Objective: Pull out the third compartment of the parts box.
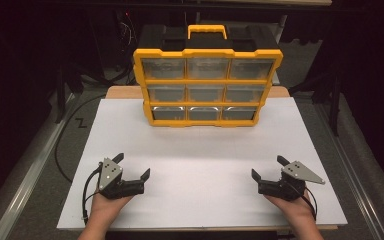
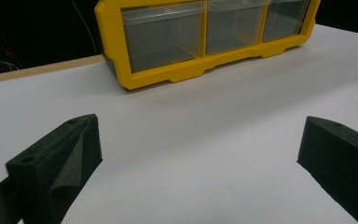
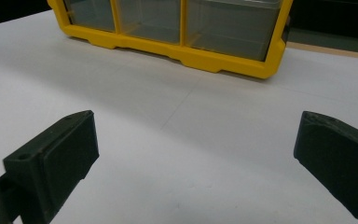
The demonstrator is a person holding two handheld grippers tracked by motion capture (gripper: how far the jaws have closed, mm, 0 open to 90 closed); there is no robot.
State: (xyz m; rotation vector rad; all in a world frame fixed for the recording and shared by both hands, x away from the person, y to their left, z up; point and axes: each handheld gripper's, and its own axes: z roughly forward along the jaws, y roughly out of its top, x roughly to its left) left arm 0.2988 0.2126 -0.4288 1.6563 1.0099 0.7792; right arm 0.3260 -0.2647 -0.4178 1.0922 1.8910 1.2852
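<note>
I have both grippers low in the high view, the left gripper [image 1: 132,166] at lower left and the right gripper [image 1: 267,167] at lower right, each resting over the white board [image 1: 200,150]. Both stand with jaws spread wide and nothing between them; in each gripper view I see only bare board in the gap.

The organizer [image 1: 207,85] stands upright at top centre of the high view, at the far edge of the board, well apart from both grippers. It has a yellow frame, a yellow handle [image 1: 207,32] on top and 9 clear drawers in 3 rows of 3. I cannot tell whether any drawer holds anything.

The step in hand looks to me like the approach toward the bottom row, which is what both gripper views frame: the left gripper view has the organizer [image 2: 205,42] at its top, the right gripper view has the organizer [image 3: 177,32] there too.

To do it well, I would pick 1 drawer first, move 1 gripper forward level with the board, and keep the jaws wide until the drawer front sits centred between them. I would steady the frame with the other gripper, since a pull on a low drawer could slide or tip the whole case toward me.
</note>
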